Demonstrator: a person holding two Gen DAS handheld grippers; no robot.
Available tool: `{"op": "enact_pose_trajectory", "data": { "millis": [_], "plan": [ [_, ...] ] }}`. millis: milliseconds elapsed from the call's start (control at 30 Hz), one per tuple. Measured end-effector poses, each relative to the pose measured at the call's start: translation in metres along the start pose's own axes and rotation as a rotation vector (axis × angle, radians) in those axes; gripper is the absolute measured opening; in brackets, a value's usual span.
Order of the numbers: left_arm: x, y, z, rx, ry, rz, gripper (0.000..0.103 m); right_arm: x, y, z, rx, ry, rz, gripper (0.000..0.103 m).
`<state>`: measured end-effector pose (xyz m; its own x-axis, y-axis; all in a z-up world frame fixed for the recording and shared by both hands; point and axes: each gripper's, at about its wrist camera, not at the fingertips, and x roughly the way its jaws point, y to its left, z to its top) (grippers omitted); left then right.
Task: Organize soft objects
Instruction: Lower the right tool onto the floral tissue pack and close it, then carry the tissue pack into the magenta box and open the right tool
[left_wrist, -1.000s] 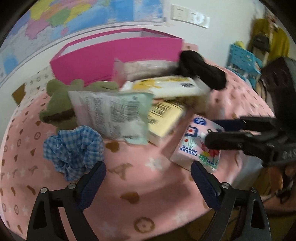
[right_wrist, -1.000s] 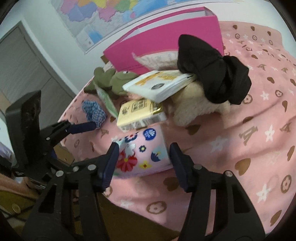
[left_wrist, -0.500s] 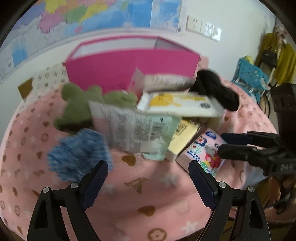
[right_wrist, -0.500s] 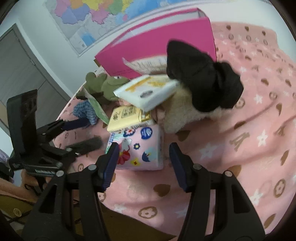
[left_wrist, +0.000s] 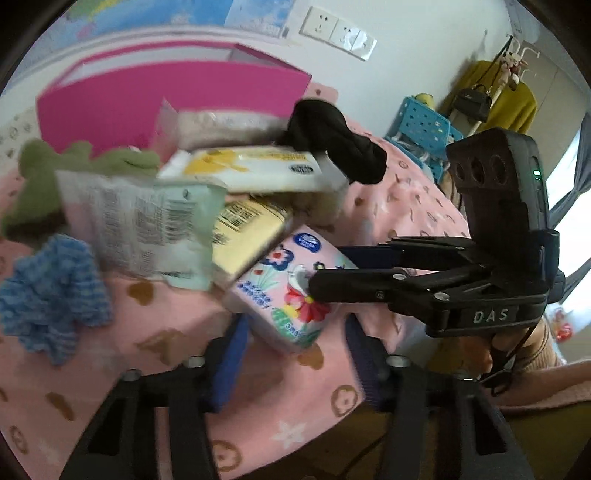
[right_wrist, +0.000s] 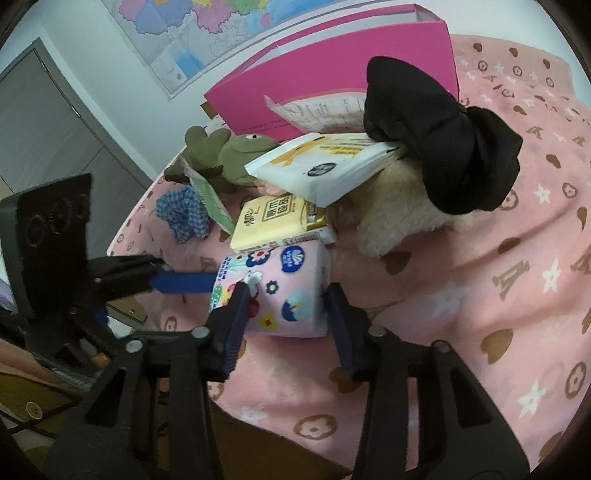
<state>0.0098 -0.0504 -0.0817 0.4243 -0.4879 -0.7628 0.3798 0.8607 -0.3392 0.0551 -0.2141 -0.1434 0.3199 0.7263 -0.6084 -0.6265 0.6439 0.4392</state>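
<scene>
Right gripper fingers clamp the floral tissue pack; left gripper fingers, just closing, straddle its corner.

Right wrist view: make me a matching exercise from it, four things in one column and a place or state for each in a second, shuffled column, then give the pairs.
Things
1. floral tissue pack
2. black cloth bundle
3. blue checked scrunchie
4. green frog plush

Places or states
A. lies on the pink blanket, left of the pile
B. sits on top of the cream plush
C. between the right gripper's fingers
D. in front of the pink box, at the pile's back left

Pairs: 1-C, 2-B, 3-A, 4-D
</scene>
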Motion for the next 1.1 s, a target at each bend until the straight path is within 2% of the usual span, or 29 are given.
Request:
{"op": "enact_pose_trajectory", "data": {
  "millis": [67,200,467,633,833,1100],
  "plan": [
    [0.002,-0.001,0.002,-0.004,0.003,0.006,0.044,-0.004,0.003,0.0,-0.005,-0.007,-0.002,0.042],
    [-0.01,0.0,0.004,-0.02,-0.017,-0.03,0.044,-0.018,0.015,0.005,-0.044,-0.034,0.0,0.041],
    [-0.047,-0.017,0.03,0.035,-0.112,-0.02,0.045,-0.05,0.031,0.029,-0.118,-0.127,-0.003,0.041],
    [-0.064,-0.019,0.061,0.056,-0.172,-0.021,0.045,-0.062,0.029,0.057,-0.147,-0.187,-0.003,0.041],
    [-0.073,-0.018,0.112,0.1,-0.237,0.037,0.045,-0.071,0.018,0.102,-0.166,-0.256,-0.013,0.041],
    [-0.064,0.003,0.181,0.074,-0.25,0.063,0.045,-0.062,-0.011,0.167,-0.14,-0.294,-0.028,0.041]
  ]
}}
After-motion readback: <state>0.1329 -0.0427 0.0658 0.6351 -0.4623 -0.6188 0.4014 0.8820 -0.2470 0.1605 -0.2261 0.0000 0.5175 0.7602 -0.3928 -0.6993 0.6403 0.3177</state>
